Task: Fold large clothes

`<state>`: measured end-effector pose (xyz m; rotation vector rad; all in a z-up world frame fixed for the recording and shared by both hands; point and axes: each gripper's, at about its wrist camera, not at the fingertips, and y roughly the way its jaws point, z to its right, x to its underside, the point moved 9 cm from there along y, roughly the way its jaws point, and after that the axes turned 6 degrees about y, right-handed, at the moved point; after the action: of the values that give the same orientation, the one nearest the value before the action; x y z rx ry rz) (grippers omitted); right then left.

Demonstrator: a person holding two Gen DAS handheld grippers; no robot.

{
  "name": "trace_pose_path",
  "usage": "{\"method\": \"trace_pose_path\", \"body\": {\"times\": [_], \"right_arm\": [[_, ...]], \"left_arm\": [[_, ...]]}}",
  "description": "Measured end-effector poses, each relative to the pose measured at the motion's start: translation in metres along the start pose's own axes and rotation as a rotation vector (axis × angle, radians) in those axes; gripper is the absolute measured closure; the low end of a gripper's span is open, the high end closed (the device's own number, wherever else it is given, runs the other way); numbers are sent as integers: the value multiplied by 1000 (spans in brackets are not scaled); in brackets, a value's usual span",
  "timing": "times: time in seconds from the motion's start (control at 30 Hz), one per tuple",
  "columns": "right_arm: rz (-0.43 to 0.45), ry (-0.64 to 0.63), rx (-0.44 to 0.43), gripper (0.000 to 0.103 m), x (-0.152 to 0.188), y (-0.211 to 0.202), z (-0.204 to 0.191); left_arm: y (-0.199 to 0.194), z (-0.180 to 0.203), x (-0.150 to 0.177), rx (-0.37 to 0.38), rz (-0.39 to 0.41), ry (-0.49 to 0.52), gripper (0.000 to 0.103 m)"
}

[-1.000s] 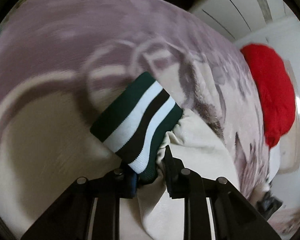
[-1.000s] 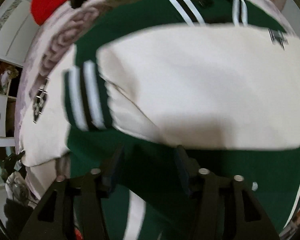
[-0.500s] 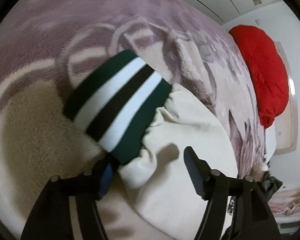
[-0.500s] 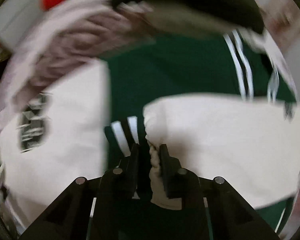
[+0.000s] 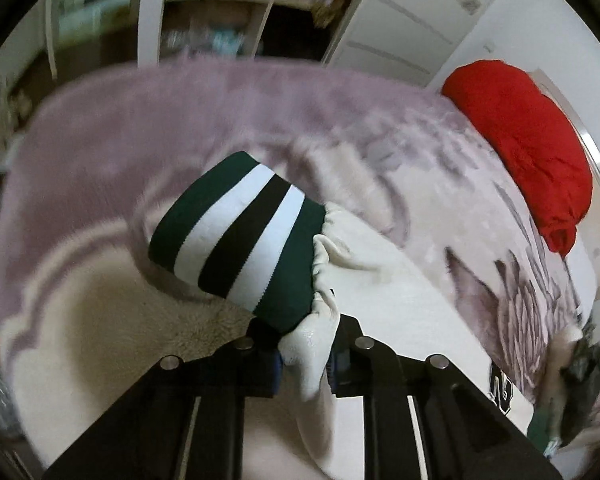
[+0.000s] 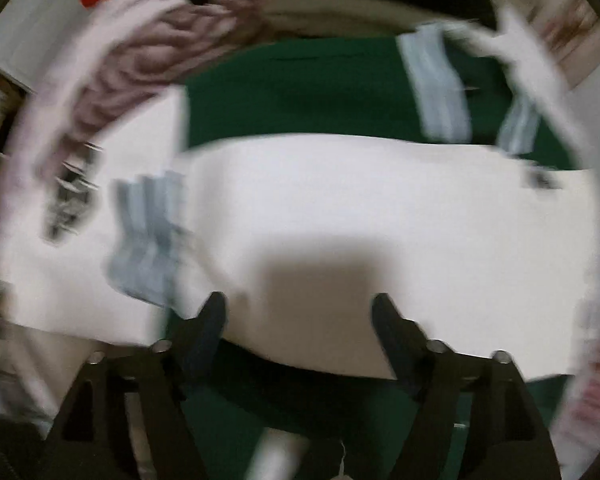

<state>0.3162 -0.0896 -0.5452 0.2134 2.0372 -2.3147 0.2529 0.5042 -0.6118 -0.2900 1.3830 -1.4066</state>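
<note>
Left gripper (image 5: 306, 344) pinching cream sleeve (image 5: 380, 300); right gripper (image 6: 300, 312) spread.

Right wrist view all motion-blurred: jacket (image 6: 340, 220) stripes smeared, chest patch (image 6: 70, 196) unreadable. Left view: shelf clutter (image 5: 204, 40) too blurry to ID.

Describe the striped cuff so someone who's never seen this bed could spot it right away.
Start at the mauve patterned blanket covering the bed, then find the cream sleeve lying across it, pinched in the left claw. The cuff caps that sleeve's end: the only ribbed band there, striped dark green, white and black.
</note>
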Motion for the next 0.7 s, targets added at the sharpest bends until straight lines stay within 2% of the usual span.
{"method": "trace_pose_path", "body": {"times": [0.07,0.17,0.27,0.37,0.47,0.57,0.7], "right_arm": [[-5,1,71,20,6,8,22],[-15,15,117,20,9,19,42],[-4,36,115,20,1,28,47],[-1,59,59,20,-8,32,49],[-12,97,-20,20,-10,28,61],[-23,149,-70,20,-4,20,99],[-54,250,-106,20,16,12,183]], "left_arm": [[-26,17,-5,-16,54,50,90],[-71,62,-14,-26,145,164,91],[-116,121,-7,-8,204,322,91],[-144,180,17,41,205,456,92],[-170,257,69,112,201,625,93],[-191,321,129,204,160,730,93],[-223,416,237,380,45,821,93]]}}
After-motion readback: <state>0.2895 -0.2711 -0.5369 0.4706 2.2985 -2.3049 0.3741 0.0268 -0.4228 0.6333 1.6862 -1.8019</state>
